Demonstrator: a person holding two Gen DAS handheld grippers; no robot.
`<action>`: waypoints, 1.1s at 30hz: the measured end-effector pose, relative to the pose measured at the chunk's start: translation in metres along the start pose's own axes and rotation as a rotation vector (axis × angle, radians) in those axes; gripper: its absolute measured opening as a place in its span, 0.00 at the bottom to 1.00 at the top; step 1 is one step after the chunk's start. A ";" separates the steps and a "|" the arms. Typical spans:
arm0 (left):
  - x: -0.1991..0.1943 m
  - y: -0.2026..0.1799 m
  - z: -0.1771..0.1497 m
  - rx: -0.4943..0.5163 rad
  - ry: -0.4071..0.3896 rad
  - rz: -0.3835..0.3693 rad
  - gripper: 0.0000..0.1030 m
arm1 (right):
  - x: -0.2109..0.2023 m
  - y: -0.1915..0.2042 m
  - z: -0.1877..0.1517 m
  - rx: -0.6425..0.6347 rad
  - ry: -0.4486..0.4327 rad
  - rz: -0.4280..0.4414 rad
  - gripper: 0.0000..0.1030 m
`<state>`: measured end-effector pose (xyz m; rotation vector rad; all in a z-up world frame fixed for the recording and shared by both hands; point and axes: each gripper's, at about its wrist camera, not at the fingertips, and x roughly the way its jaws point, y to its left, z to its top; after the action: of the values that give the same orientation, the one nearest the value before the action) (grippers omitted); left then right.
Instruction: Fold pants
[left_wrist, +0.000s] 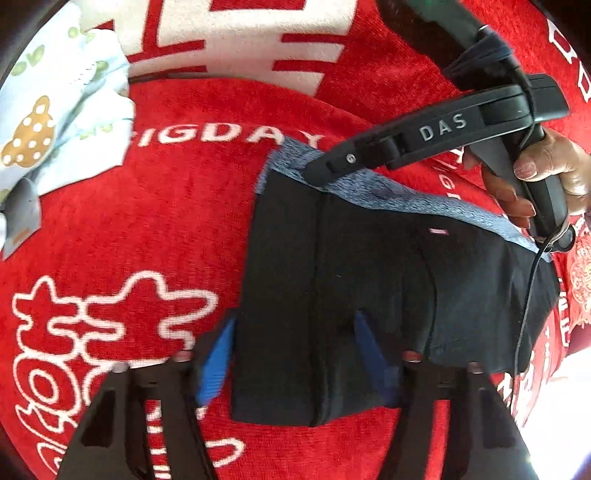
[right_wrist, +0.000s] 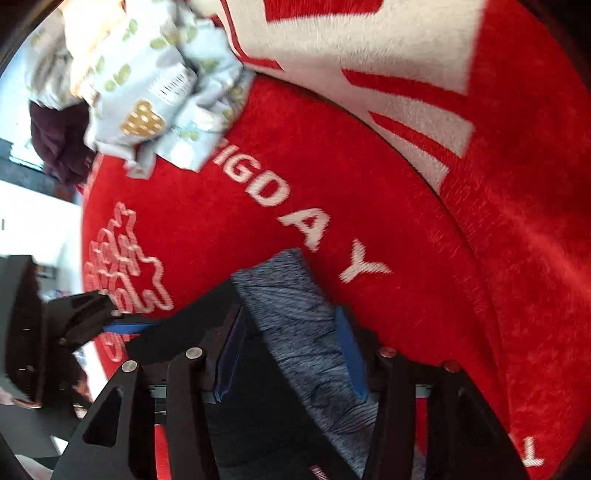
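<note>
Black fabric pants with a heathered blue-grey waistband (left_wrist: 369, 280) lie on a red plush blanket with white lettering and outlined figures (left_wrist: 155, 221). In the left wrist view the pants appear doubled into a compact dark block; the waistband (left_wrist: 399, 195) runs along the upper edge, slanting down to the right. A small pale label shows on the black cloth below the band.

Left gripper (left_wrist: 295, 358): black frame, blue pads. The jaws straddle the near lower part of the black cloth, one blue pad (left_wrist: 218, 362) at the cloth's left edge over the blanket, the other lying on the dark fabric. Jaws apart; whether the pads press the cloth cannot be told.

Right gripper (right_wrist: 291, 354): jaws apart, the heathered waistband (right_wrist: 295, 317) lying between the blue fingers (right_wrist: 351, 354). Frame blurred; contact of pads with the band cannot be confirmed. In the left wrist view the same tool reaches in from the upper right, its tip resting at the waistband, with a hand (left_wrist: 546, 173) wrapped around its dark handle and a thin cable hanging below.

Crumpled pale blue printed cloth with green and tan shapes (left_wrist: 66, 107) lies at the blanket's far left, well apart from the pants. A dark maroon garment (right_wrist: 59, 144) sits beside it in the right wrist view.
</note>
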<state>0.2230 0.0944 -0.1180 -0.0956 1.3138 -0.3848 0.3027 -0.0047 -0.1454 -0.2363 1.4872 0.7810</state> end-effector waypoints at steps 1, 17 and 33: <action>-0.001 0.002 0.000 -0.004 -0.001 -0.005 0.54 | 0.001 -0.003 0.000 0.011 0.010 0.001 0.53; -0.033 0.012 -0.039 -0.092 -0.014 0.076 0.41 | -0.016 0.031 -0.001 -0.061 0.011 0.046 0.07; 0.002 -0.039 0.052 -0.086 -0.004 0.197 0.61 | -0.111 -0.044 -0.184 0.637 -0.303 0.169 0.46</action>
<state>0.2644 0.0495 -0.0948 -0.0383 1.3224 -0.1601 0.1935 -0.1822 -0.0757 0.4727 1.3995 0.4160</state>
